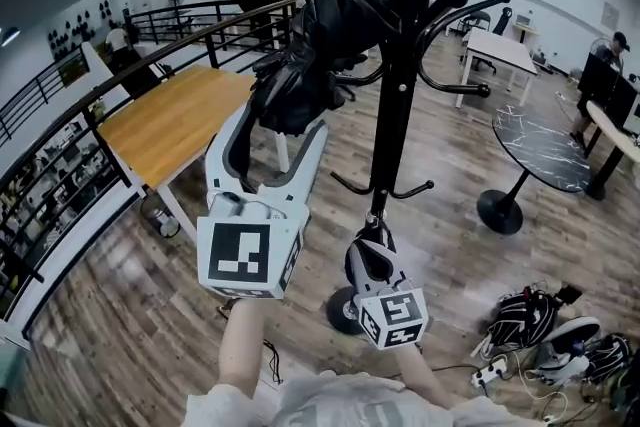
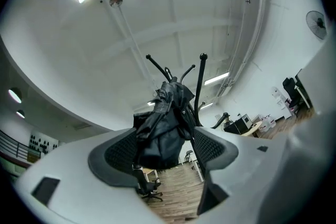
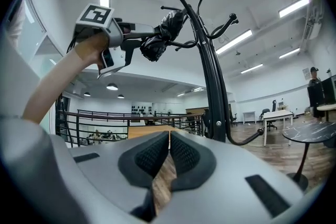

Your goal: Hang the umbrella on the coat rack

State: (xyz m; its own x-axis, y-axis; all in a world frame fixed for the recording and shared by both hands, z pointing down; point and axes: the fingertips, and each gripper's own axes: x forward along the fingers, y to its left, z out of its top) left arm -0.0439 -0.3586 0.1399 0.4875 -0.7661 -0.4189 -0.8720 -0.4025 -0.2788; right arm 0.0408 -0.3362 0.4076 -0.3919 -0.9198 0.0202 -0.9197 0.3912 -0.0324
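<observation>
Well, the job looks most of the way there but not finished. The left gripper (image 1: 273,133) is raised high, its jaws closed around the lower part of the folded black umbrella (image 1: 316,43), with the bunched fabric filling the gap between the pads. The umbrella is up at the top of the coat rack (image 1: 398,105), pressed in among the upper hooks (image 3: 181,10) just beside the pole. From the right gripper view the bundle sits right against one of the curved arms. Whether its strap or handle is already over a hook I cannot tell (the fabric hides that part in every view).

The right gripper (image 1: 374,250) hangs low near the foot of the rack, jaws pressed together with nothing between them, and takes no part in the lift.

So the carrying and lifting appear done. What is probably left is to make sure the umbrella catches on a hook, then open the left jaws and draw the gripper away. The test will be whether the umbrella stays up by itself once let go; a loose catch could let it slide off onto the wooden floor (image 1: 120,315).
</observation>
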